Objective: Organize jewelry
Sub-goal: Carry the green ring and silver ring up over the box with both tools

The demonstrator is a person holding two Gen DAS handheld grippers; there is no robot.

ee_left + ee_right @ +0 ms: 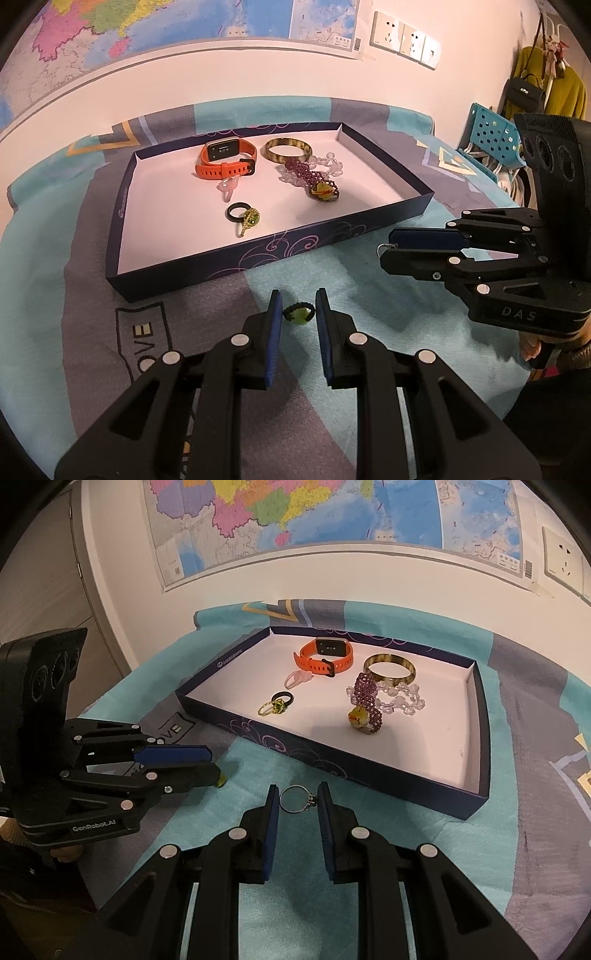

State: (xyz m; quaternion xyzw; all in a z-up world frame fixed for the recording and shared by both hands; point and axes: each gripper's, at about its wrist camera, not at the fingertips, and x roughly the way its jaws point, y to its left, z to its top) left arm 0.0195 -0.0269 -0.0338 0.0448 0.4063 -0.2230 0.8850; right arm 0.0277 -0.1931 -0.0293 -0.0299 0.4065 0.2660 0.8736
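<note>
At lower centre of each wrist view, the left gripper (pixel 298 314) is pinching a green ring (pixel 298 314) and the right gripper (pixel 297 799) a silver ring (pixel 295 799), both poised for the tray (pixel 258 254) above.

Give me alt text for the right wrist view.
The right tongs grip a thin silver ring above a teal cloth. Beyond lies a shallow box holding an orange watch, a bangle and beaded pieces; the left tongs are at left.
</note>
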